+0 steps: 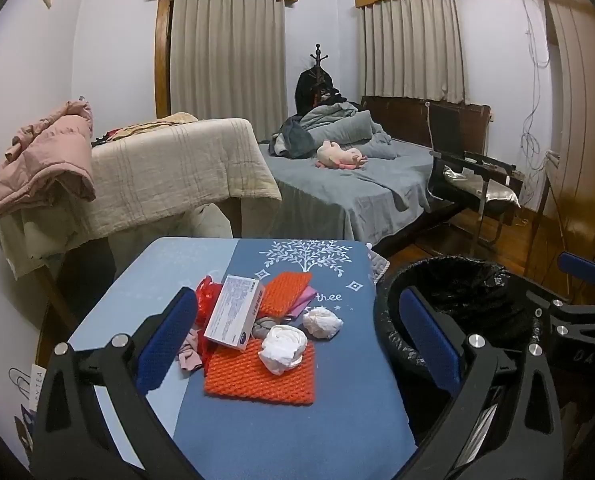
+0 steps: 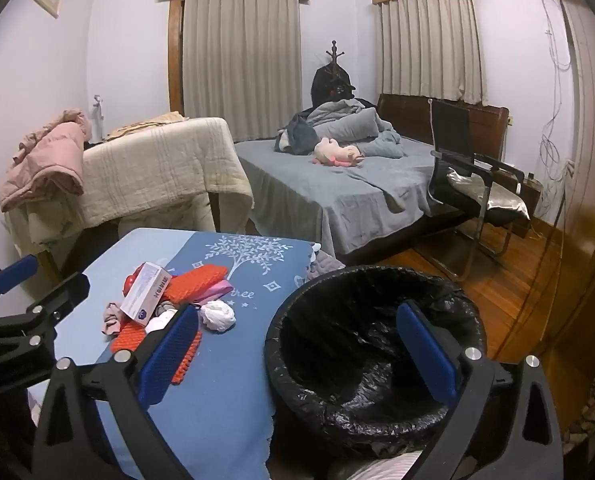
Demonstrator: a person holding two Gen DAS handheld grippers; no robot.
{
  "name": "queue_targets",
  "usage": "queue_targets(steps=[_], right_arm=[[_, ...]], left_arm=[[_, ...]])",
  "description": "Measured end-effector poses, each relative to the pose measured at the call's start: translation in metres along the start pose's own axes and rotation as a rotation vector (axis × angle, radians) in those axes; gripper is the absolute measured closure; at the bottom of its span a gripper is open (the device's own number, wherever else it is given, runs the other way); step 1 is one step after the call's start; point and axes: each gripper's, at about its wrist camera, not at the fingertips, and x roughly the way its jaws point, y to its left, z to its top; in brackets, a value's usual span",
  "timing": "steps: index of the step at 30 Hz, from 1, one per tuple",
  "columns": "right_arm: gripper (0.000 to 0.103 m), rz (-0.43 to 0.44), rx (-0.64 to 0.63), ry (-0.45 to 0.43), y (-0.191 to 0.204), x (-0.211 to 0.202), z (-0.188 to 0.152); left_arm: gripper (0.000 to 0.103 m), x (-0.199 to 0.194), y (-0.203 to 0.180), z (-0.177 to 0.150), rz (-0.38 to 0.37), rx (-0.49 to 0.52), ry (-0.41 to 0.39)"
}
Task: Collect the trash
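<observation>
A pile of trash lies on the blue table: a white medicine box, two crumpled white tissues, orange foam nets, a red wrapper and a pink scrap. A bin with a black liner stands right of the table. My left gripper is open and empty, above the near side of the pile. My right gripper is open and empty over the bin; the box and a tissue lie to its left.
Behind the table stand a cloth-draped piece of furniture with a pink jacket, a grey bed with a plush toy, and a black chair. Wooden floor lies right of the bin. The right gripper's body shows in the left wrist view.
</observation>
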Motion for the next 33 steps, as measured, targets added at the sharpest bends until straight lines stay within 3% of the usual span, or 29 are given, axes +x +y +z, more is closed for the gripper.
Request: queue_targets(steps=[33], right_arm=[[0.006, -0.001, -0.001, 0.003, 0.004, 0.002, -0.001]], left_arm=[[0.005, 0.003, 0.009, -0.001, -0.002, -0.006, -0.002]])
